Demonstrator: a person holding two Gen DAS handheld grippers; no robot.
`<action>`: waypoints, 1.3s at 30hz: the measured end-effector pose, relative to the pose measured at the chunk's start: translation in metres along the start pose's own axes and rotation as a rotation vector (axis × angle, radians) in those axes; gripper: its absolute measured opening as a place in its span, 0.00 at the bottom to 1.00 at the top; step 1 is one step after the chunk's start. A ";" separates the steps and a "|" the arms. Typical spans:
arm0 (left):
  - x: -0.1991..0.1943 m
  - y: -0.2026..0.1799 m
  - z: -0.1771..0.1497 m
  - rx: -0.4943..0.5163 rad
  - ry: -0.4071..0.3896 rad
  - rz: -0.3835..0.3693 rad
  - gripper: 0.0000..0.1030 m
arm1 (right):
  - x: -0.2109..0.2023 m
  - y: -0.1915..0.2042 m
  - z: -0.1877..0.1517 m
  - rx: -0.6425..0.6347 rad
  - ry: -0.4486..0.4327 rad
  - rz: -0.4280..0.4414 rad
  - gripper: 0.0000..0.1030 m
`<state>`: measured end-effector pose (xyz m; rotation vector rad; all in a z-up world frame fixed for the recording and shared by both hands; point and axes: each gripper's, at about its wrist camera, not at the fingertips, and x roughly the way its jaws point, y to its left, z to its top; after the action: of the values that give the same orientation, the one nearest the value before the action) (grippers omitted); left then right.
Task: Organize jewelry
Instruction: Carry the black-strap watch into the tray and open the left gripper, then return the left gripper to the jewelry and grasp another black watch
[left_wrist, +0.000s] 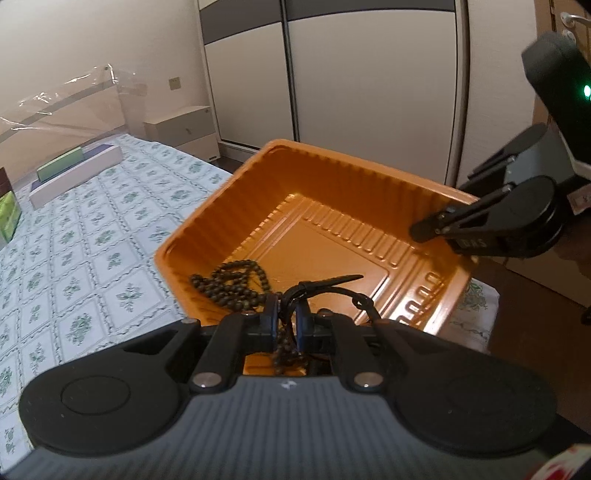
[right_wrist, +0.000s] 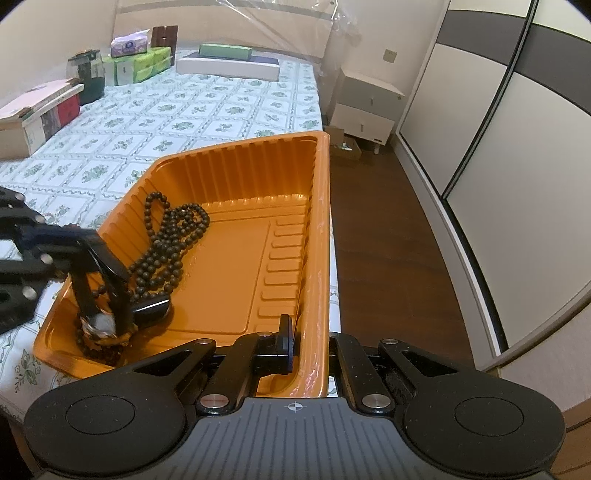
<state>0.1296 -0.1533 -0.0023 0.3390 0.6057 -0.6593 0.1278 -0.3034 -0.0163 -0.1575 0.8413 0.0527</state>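
1. The tray (right_wrist: 317, 236) sits at the corner of the bed (right_wrist: 207, 110), its right side along the bed's edge, with the floor (right_wrist: 388, 229) beyond.
2. The bead string (right_wrist: 166, 236) lies in the tray's left part.
3. The left gripper (right_wrist: 105, 295) reaches into the tray's near-left corner, with a watch (right_wrist: 101, 323) between its jaws.
4. The right gripper (right_wrist: 306, 343) straddles the tray's right wall.
5. Boxes (right_wrist: 40, 110) stand along the bed's far left.
6. A nightstand (right_wrist: 365, 107) stands right of the bed's head, before the wardrobe (right_wrist: 480, 129).
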 end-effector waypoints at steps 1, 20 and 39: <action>0.001 -0.002 0.000 0.002 0.001 -0.001 0.08 | 0.000 -0.001 0.000 0.000 -0.002 0.001 0.03; 0.009 -0.006 -0.004 0.007 -0.020 -0.035 0.28 | -0.002 -0.005 0.000 0.001 -0.011 0.008 0.03; -0.046 0.065 -0.063 -0.157 0.036 0.166 0.41 | -0.001 -0.003 -0.002 0.003 -0.008 0.005 0.03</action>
<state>0.1169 -0.0535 -0.0158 0.2518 0.6516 -0.4447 0.1264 -0.3066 -0.0165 -0.1522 0.8340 0.0566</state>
